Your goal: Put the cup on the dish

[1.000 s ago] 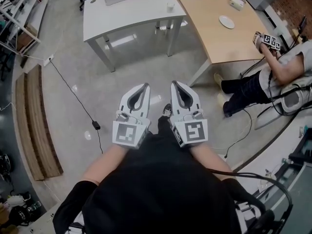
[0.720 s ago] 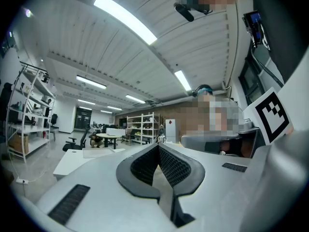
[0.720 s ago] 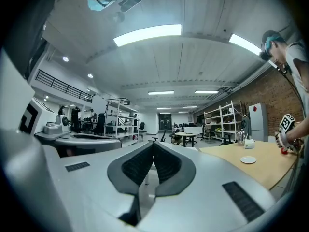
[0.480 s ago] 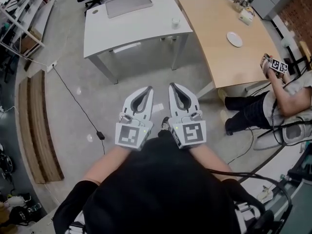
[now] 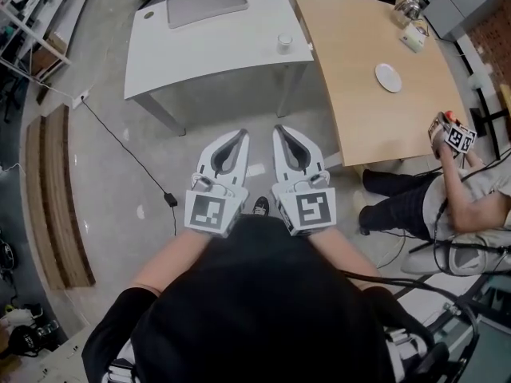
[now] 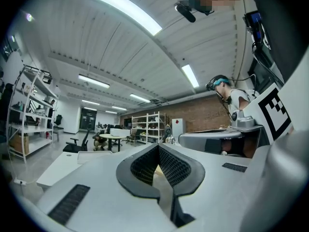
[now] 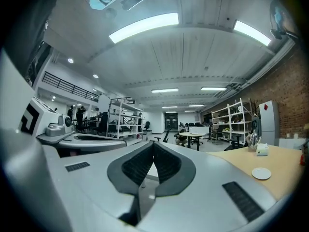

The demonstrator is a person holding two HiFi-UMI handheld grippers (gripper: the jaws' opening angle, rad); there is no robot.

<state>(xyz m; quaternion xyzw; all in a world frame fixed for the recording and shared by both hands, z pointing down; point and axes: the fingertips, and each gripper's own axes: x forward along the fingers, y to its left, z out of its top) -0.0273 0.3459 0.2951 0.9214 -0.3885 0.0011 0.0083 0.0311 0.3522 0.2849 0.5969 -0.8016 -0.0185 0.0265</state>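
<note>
holding both grippers level and side by side, close to the body, over the floor (image 5: pixel 120 238) and short of the tables. judged a carrying posture for the approach, since nothing is within reach.

grippers, two. left gripper (image 5: pixel 238 134): jaws pressed together at the tips, nothing between them. right gripper (image 5: pixel 279 130): jaws likewise closed tip to tip, empty. both point toward the tables.

cup (image 5: pixel 284 42), one. small, pale, upright on the white table (image 5: pixel 215 50), near its right edge. untouched, well apart from both grippers.

dish (image 5: pixel 389 77), one. round, white, bare, on the wood table (image 5: pixel 351 94), toward its right side. well apart from the cup, so the cup has to cross from one table to the other. the task looks not yet begun.

tables, two, side by side, nearly touching at the far end.

other: grey mat (image 5: pixel 206 4), one, at the white table's far end. box (image 5: pixel 414 36), one, beyond the dish. seated person (image 5: pixel 399 206), one, beside the wood table. cable (image 5: pixel 126 152), one, across the floor.
</note>
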